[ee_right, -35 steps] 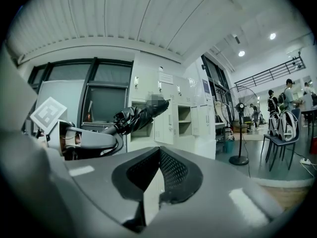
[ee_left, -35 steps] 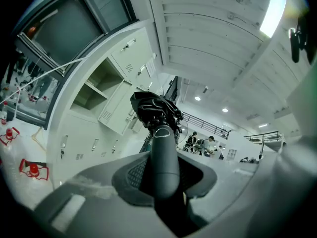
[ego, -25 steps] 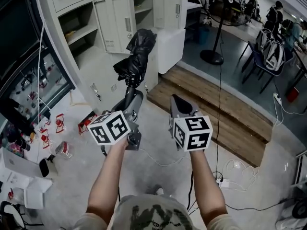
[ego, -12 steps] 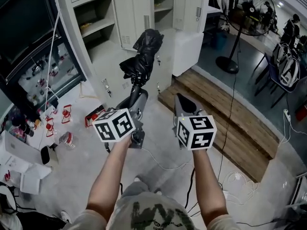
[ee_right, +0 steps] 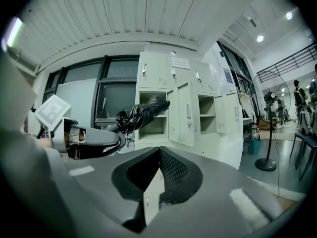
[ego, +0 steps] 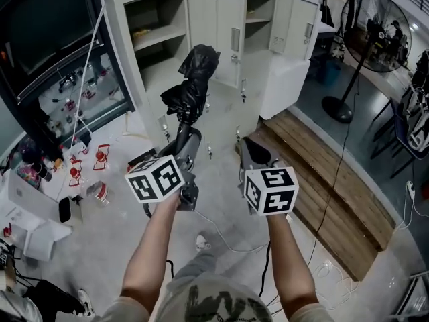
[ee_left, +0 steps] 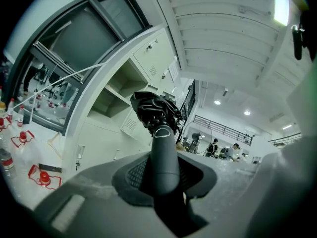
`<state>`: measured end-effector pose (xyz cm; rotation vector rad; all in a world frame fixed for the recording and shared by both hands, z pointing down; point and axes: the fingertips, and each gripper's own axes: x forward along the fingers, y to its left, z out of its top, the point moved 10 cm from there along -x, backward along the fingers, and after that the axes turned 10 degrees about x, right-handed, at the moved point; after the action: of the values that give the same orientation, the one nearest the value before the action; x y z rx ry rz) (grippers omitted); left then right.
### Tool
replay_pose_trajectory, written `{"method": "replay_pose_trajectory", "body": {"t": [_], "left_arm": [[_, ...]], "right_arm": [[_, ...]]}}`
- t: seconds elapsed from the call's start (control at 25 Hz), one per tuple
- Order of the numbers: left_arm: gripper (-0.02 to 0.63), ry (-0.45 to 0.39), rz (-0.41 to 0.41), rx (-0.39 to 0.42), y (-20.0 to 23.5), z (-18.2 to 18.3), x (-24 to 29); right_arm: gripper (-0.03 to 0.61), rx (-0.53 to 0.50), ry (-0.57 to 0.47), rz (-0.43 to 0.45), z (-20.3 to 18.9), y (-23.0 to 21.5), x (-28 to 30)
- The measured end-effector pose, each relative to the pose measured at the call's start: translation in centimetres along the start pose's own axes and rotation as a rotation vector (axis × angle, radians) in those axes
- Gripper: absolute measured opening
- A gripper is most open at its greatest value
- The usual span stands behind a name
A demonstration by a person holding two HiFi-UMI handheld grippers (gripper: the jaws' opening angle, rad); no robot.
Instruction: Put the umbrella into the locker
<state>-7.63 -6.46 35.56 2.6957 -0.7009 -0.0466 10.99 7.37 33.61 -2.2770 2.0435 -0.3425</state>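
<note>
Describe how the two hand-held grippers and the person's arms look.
The left gripper and right gripper are alike: grey moulded bodies, dark mesh-textured pads, and a white cube with black square markers. Forearms are bare; a patterned olive-grey top shows below.

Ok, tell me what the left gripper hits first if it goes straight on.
The left gripper holds the umbrella out ahead; its bundled end would probably reach the lockers first. Depth is unclear.
</note>
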Motion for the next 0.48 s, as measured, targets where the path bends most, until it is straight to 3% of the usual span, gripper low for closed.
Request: {"method": "replay_pose_trajectory", "body": {"t": [0.48], "left_arm": [[0.117, -0.043, 0.068, -0.012, 10.5, 6.0, 7.5]], "right_arm": [[-0.005, -0.038, 0.017, 0.08, 4.1, 0.5, 15.6]]}}
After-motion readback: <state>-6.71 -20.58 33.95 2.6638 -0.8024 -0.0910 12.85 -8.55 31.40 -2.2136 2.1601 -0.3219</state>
